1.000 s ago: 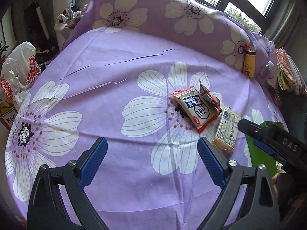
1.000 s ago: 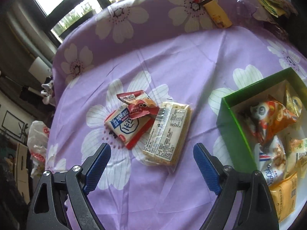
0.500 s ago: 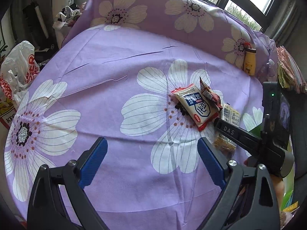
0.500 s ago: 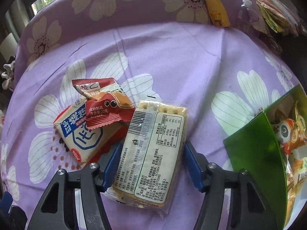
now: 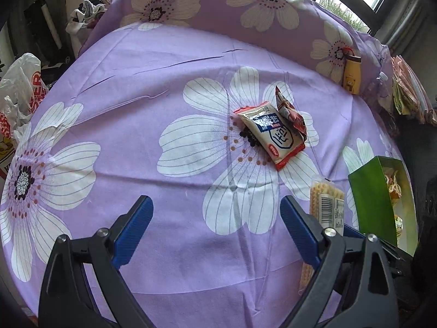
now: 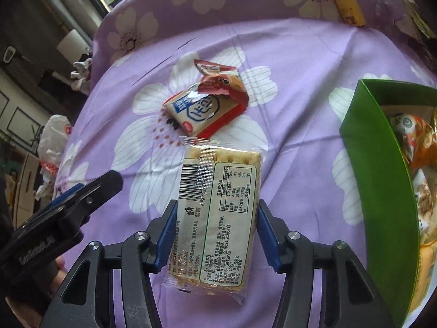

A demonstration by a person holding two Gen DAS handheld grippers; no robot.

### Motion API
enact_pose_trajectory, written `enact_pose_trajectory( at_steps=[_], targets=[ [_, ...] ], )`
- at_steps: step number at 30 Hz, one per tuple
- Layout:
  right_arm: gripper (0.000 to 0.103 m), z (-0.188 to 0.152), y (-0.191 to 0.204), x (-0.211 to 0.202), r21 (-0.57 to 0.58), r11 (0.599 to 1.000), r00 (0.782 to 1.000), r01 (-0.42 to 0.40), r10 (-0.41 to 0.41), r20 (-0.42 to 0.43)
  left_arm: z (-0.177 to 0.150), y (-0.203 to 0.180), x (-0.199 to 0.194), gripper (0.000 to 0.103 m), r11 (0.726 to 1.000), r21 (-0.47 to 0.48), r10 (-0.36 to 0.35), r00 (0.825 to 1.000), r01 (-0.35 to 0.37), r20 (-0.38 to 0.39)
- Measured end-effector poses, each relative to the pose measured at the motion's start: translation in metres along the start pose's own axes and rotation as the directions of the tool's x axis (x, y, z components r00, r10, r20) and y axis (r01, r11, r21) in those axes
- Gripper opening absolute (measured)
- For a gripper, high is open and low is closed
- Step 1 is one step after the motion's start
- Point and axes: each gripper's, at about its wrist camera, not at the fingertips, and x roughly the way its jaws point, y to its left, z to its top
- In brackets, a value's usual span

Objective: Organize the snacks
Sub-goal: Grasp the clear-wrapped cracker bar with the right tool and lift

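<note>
Blue-padded right claw (image 6: pixel 217 235) closing, pads against both sides of cracker pack (image 6: pixel 218 213), now lifted off purple floral sheet (image 5: pixel 136 109); a second ago it lay flat by red-white snack packet (image 6: pixel 202 109). Left claw (image 5: pixel 215 229) gapes wide, empty, tilted down over the sheet. Green box (image 6: pixel 382 177) of snacks at right. Window behind.

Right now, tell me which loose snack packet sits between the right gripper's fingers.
The clear cracker pack, barcode side up, is between the closing right gripper. The white-and-blue packet and small red packet lie farther off, overlapping.
</note>
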Motion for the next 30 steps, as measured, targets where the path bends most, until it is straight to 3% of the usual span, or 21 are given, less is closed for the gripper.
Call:
enact_pose_trajectory(
  at_steps=[6, 9, 16, 18, 22, 24, 30],
  targets=[
    [0.057, -0.008, -0.011, 0.002, 0.033, 0.998, 0.998, -0.044, 0.045, -0.045, -0.007, -0.006, 0.008, 0.093, 1.000, 0.013, 0.007, 0.999, -0.006, -0.038],
    [0.057, -0.009, -0.019, -0.007, 0.063, 0.995, 0.997, -0.071, 0.072, -0.020, -0.011, -0.010, 0.008, 0.090, 1.000, 0.025, 0.007, 0.999, -0.006, -0.044],
    [0.058, -0.008, -0.037, -0.023, 0.122, 0.985, 0.993, -0.118, 0.113, 0.045, -0.024, -0.029, 0.010, 0.085, 0.997, 0.042, -0.064, 0.994, 0.067, -0.085],
    [0.058, -0.008, -0.040, -0.023, 0.141, 0.980, 0.990, -0.140, 0.134, 0.051, -0.031, -0.040, 0.013, 0.073, 0.992, 0.068, -0.095, 0.989, 0.103, -0.113],
    [0.058, -0.008, -0.042, -0.019, 0.157, 0.975, 0.988, -0.156, 0.152, 0.042, -0.045, -0.059, 0.017, 0.069, 0.981, 0.112, -0.142, 0.978, 0.160, -0.150],
    [0.058, -0.009, -0.043, -0.014, 0.169, 0.969, 0.984, -0.178, 0.177, 0.023, -0.050, -0.066, 0.019, 0.060, 0.978, 0.134, -0.135, 0.978, 0.157, -0.157],
    [0.058, -0.012, -0.040, 0.000, 0.182, 0.960, 0.975, -0.213, 0.220, -0.022, -0.055, -0.075, 0.022, 0.048, 0.972, 0.169, -0.137, 0.979, 0.161, -0.148]
  ],
)
